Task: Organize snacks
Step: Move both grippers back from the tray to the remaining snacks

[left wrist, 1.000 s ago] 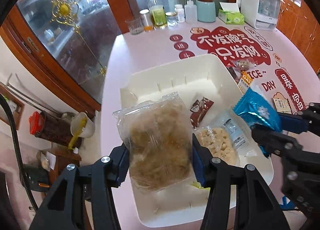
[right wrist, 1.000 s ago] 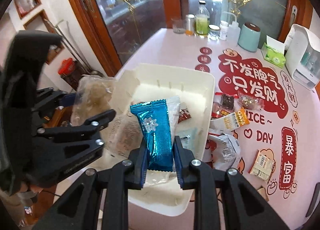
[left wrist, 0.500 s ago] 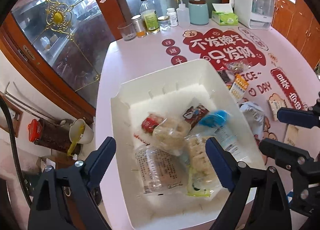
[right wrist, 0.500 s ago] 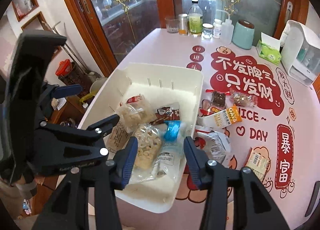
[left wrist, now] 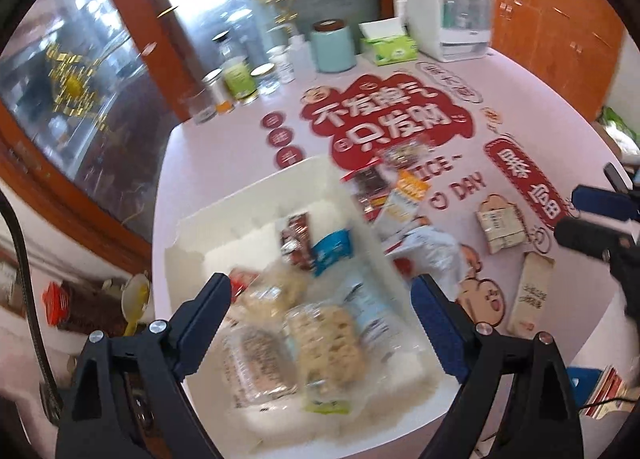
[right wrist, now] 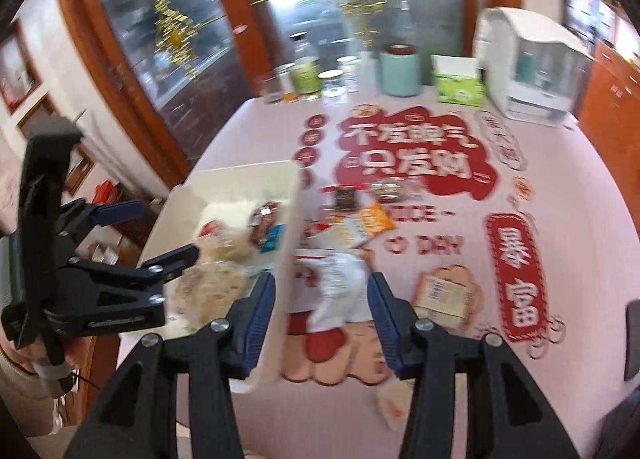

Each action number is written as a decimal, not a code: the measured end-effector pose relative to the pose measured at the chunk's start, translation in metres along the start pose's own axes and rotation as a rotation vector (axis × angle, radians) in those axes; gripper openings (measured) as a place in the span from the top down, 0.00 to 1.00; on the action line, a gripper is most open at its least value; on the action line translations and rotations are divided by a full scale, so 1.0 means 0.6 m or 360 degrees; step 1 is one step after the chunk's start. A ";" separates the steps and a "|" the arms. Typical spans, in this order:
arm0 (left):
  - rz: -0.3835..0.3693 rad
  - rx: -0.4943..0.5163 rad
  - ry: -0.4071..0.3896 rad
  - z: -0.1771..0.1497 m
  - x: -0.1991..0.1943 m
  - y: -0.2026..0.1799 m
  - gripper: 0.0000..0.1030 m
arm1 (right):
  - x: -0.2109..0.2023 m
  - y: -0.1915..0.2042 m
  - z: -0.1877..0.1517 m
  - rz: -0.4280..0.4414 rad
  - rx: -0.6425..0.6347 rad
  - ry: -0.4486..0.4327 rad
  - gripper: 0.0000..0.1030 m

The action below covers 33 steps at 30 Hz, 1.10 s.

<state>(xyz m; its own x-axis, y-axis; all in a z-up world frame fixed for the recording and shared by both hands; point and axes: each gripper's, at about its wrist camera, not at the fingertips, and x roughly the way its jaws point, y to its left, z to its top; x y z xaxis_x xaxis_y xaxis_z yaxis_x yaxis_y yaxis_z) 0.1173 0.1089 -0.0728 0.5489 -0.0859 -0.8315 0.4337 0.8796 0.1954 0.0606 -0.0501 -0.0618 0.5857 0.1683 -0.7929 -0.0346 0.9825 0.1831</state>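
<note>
A white bin (left wrist: pixel 256 195) (right wrist: pixel 240 175) holds several snack packets, among them a blue packet (left wrist: pixel 332 247) and a clear bag of pale pieces (left wrist: pixel 324 343). My left gripper (left wrist: pixel 320 307) is open and empty above the bin's near end. My right gripper (right wrist: pixel 322 299) is open and empty over a white packet (right wrist: pixel 340 283) lying on the table right of the bin. More loose packets lie on the table: an orange one (right wrist: pixel 374 219), a dark one (right wrist: pixel 346 197) and a beige one (right wrist: pixel 438 293).
The pink table (right wrist: pixel 440 399) has red printed decals. At its far edge stand bottles and jars (right wrist: pixel 306 75), a teal canister (right wrist: pixel 400 69), a green tissue box (right wrist: pixel 460 87) and a white appliance (right wrist: pixel 528 67). A glass cabinet is on the left.
A second ago both grippers held packets over the bin; both let them drop in. Since then both views have swung right, the right gripper moving from the bin to the loose packets.
</note>
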 end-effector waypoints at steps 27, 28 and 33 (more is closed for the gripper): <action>-0.0070 0.1150 0.0331 0.250 0.282 -0.216 0.09 | 0.138 -0.269 0.005 -0.0022 -0.0057 0.0305 0.47; -0.0070 0.1170 0.0366 0.252 0.306 -0.220 0.09 | 0.158 -0.262 -0.001 -0.0014 -0.0157 0.0329 0.47; -0.0071 0.1267 0.0484 0.258 0.399 -0.229 0.09 | 0.215 -0.238 -0.018 0.0125 -0.0475 0.0419 0.47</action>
<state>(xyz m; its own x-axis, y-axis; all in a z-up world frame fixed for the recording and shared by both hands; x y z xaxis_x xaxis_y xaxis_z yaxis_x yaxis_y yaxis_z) 0.2993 -0.1051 -0.2182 0.3531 0.1166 -0.9283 0.8858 0.2777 0.3718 0.1325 -0.1676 -0.1965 0.3459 0.2204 -0.9120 -0.3270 0.9394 0.1030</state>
